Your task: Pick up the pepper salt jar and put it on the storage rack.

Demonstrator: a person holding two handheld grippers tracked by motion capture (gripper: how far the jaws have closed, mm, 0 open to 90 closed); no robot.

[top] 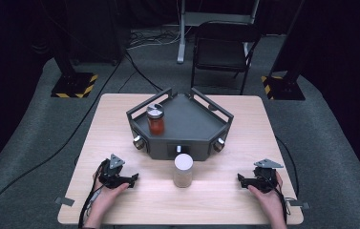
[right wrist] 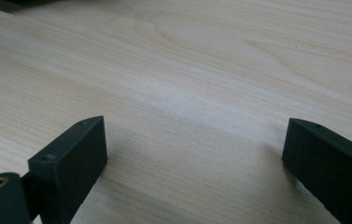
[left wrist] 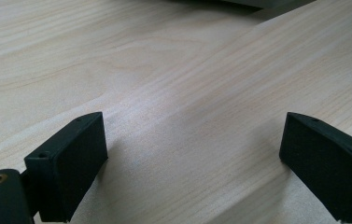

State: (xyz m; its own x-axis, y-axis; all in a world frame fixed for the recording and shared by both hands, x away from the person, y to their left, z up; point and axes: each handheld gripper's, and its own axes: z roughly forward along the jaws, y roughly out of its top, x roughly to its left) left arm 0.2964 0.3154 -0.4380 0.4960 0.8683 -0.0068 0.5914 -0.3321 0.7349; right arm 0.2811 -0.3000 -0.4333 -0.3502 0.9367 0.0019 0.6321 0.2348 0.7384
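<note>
A: Starting at the left, what's there?
B: The left gripper (top: 131,180) rests on the worktop (top: 225,200), fingers (left wrist: 68,163) spread wide with nothing between them.
A: And in the middle?
B: A pale jar (top: 183,170) stands upright near the front edge, long axis vertical, contents whitish. Behind it a dark tray (top: 194,126) holds a jar of orange-red stuff (top: 156,119). No readable label.
A: The right?
B: The right gripper (top: 240,179) rests there, fingers (right wrist: 71,163) apart, gripping nothing.
</note>
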